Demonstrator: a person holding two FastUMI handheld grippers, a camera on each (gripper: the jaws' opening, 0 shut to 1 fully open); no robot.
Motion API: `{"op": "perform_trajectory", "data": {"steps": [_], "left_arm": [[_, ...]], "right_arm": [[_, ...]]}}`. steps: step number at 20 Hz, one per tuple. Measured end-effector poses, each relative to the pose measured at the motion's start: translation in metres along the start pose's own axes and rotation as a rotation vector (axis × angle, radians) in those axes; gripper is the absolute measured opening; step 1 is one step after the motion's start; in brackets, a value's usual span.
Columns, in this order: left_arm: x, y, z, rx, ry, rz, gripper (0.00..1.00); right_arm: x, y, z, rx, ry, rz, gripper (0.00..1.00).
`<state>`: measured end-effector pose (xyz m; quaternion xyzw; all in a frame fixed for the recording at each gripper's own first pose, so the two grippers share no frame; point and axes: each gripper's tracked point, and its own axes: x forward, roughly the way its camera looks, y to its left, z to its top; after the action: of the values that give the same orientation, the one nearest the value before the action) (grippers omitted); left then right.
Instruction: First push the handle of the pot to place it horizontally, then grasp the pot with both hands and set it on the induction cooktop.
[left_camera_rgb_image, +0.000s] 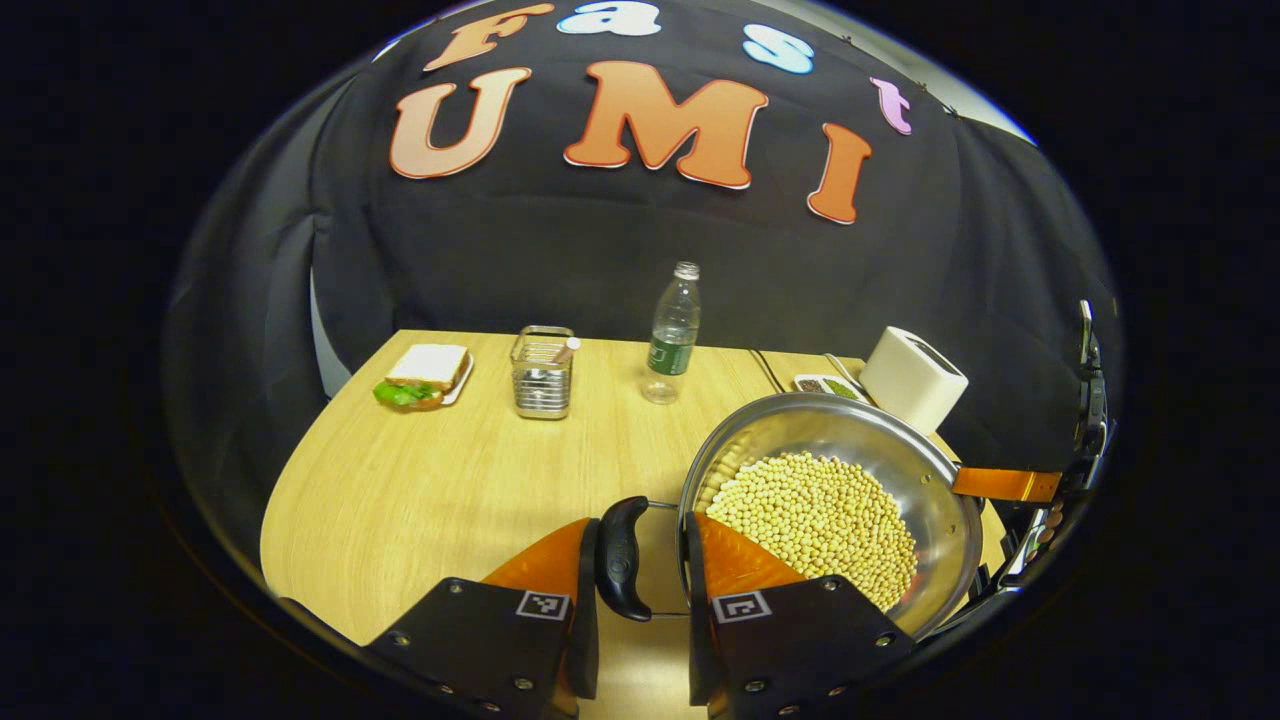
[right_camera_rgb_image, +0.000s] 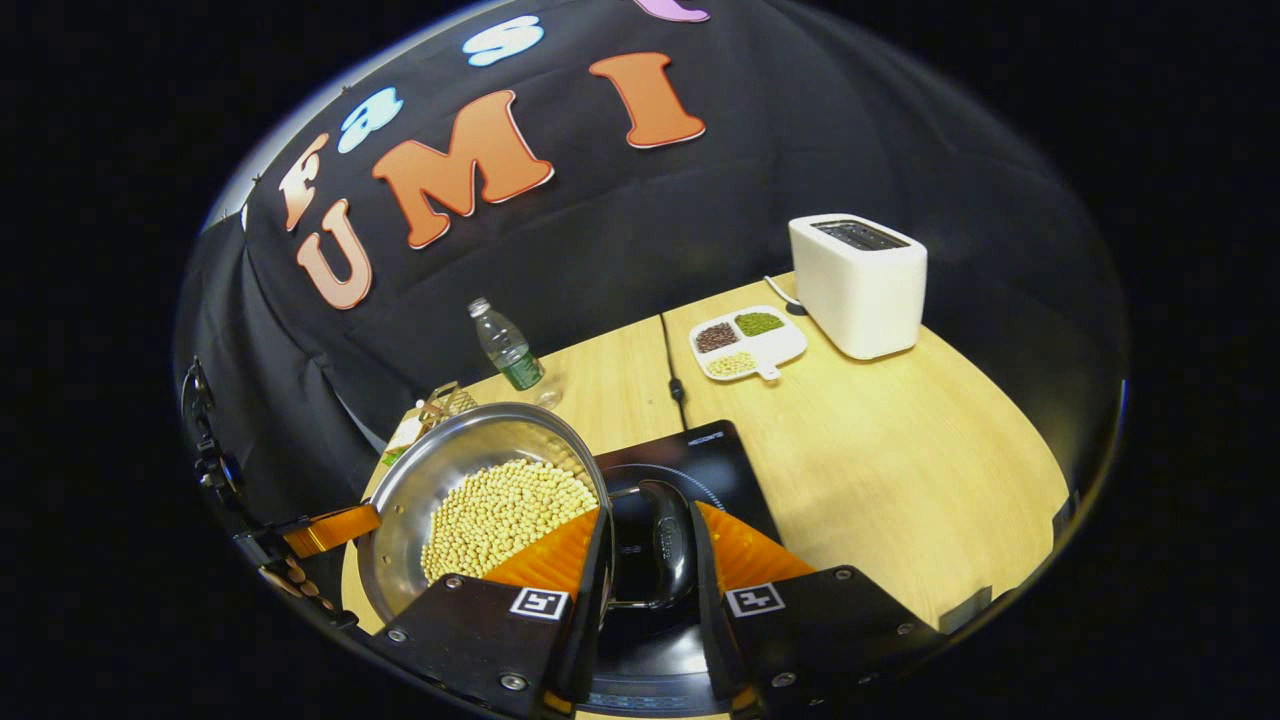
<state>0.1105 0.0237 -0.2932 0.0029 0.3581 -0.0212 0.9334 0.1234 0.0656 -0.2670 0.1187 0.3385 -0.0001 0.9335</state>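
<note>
Above wooden table: round steel pot, beans.

Bright overhead light, glare on steel pot rim, sharp centre, heavy fisheye bend w/ dim edges.

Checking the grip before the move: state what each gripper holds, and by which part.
Both hold the pot of beans: the left gripper is shut on one side handle, the right gripper on the other handle.

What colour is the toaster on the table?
White toaster, clearest in the right gripper view.
</note>
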Motion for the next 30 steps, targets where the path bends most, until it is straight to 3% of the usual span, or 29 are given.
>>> {"op": "perform_trajectory", "data": {"steps": [10,15,17,20,25,26,27,28,29,30], "left_arm": [[0.029,-0.063,-0.018,0.038,0.042,-0.018,0.37],[0.03,-0.072,-0.025,0.043,0.057,-0.015,0.37],[0.03,-0.073,-0.026,0.042,0.059,-0.012,0.36],[0.032,-0.071,-0.033,0.007,0.088,-0.011,0.37],[0.017,-0.064,-0.015,-0.013,0.008,0.011,0.55],[0.008,-0.062,-0.008,-0.012,-0.016,0.018,0.49],[-0.003,-0.058,0.003,-0.018,-0.038,0.029,0.53],[-0.015,-0.058,0.015,-0.028,-0.071,0.032,0.47],[-0.028,-0.053,0.029,-0.027,-0.109,0.047,0.58],[-0.042,-0.045,0.043,-0.009,-0.156,0.077,0.7]], "right_arm": [[0.002,-0.069,0.006,0.011,0.004,-0.037,0.43],[0.005,-0.08,0.001,0.013,0.01,-0.039,0.43],[0.006,-0.08,-0.002,0.014,0.017,-0.031,0.39],[0.008,-0.081,-0.012,0.023,0.046,-0.021,0.44],[0.005,-0.072,-0.002,0.025,0.029,-0.025,0.53],[0.001,-0.074,0.006,0.008,0.001,-0.039,0.54],[-0.01,-0.077,0.015,-0.016,-0.035,-0.06,0.63],[-0.021,-0.077,0.029,-0.038,-0.079,-0.074,0.69],[-0.035,-0.076,0.043,-0.054,-0.125,-0.086,0.81],[-0.05,-0.073,0.057,-0.071,-0.167,-0.087,0.87]]}}
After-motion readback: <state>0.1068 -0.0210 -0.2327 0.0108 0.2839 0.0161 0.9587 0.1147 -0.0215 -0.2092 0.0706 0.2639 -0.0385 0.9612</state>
